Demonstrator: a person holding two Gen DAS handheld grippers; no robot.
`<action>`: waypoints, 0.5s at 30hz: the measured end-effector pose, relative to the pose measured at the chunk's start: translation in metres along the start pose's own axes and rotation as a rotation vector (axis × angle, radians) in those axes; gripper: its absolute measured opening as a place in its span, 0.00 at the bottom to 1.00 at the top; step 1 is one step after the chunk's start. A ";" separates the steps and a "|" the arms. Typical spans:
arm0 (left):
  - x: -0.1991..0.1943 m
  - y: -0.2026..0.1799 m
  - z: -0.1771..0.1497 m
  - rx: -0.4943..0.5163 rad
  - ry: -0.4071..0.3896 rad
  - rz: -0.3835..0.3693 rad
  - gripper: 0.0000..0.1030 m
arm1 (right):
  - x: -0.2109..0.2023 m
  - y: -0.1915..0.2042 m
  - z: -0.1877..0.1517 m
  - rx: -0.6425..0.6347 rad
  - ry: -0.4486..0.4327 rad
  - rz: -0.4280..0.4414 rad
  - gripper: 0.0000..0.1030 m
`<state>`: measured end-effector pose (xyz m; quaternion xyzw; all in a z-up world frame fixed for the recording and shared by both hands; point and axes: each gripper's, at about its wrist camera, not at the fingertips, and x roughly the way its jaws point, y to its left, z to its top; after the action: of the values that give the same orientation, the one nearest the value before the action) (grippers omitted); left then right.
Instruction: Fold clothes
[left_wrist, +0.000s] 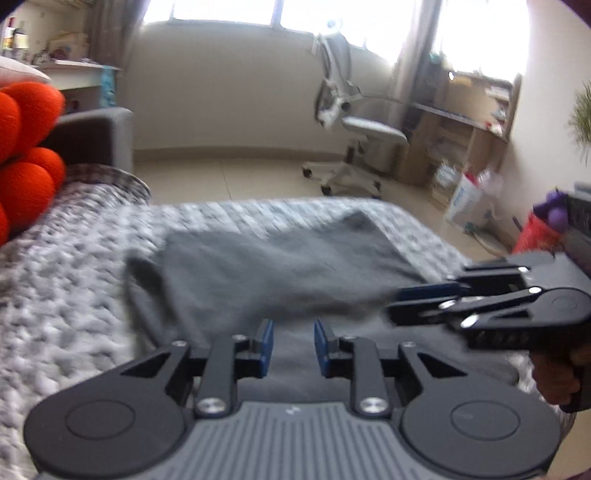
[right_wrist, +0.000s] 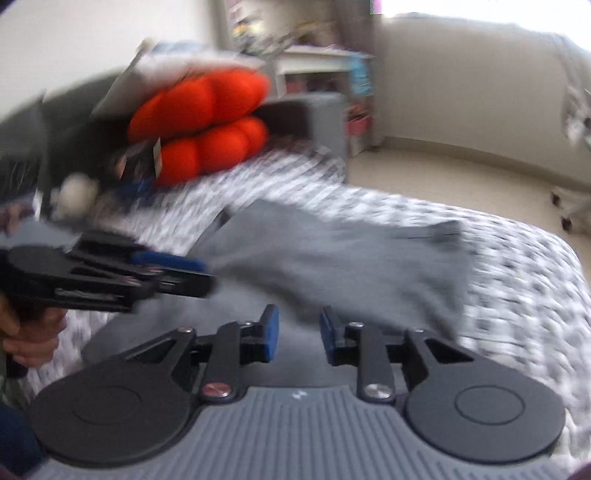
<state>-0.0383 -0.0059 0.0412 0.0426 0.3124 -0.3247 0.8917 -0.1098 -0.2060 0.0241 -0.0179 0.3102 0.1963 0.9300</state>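
Observation:
A grey garment (left_wrist: 280, 266) lies spread on a mottled grey-and-white bedspread (left_wrist: 66, 280). Its near part is doubled over under both grippers, and its far corners are loose. My left gripper (left_wrist: 293, 347) hovers over the garment's near edge, open, with only cloth showing below the gap between the blue pads. My right gripper (left_wrist: 397, 304) reaches in from the right at the garment's right edge. In the right wrist view, my right gripper (right_wrist: 299, 332) is open above the same grey garment (right_wrist: 351, 258), and my left gripper (right_wrist: 207, 275) comes in from the left. Both views are motion-blurred.
An orange bubble cushion (left_wrist: 26, 147) sits at the left of the bed by a grey headboard (left_wrist: 96, 136). Beyond the bed are tiled floor, a white office chair (left_wrist: 354, 125), a wooden desk (left_wrist: 461, 125) and a paper bag (left_wrist: 465, 199). A hand (right_wrist: 29, 332) holds the left gripper.

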 end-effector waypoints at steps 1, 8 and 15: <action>0.004 -0.002 -0.005 0.002 0.018 0.001 0.24 | 0.006 0.005 -0.003 -0.018 0.032 0.000 0.29; -0.005 -0.008 -0.014 -0.002 0.018 0.014 0.25 | -0.003 0.010 -0.013 -0.042 0.011 -0.010 0.30; -0.026 -0.016 -0.019 0.046 0.033 -0.053 0.31 | -0.015 0.018 -0.025 -0.091 0.033 0.023 0.32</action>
<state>-0.0737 0.0010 0.0432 0.0599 0.3205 -0.3546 0.8763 -0.1421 -0.1983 0.0144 -0.0598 0.3163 0.2208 0.9207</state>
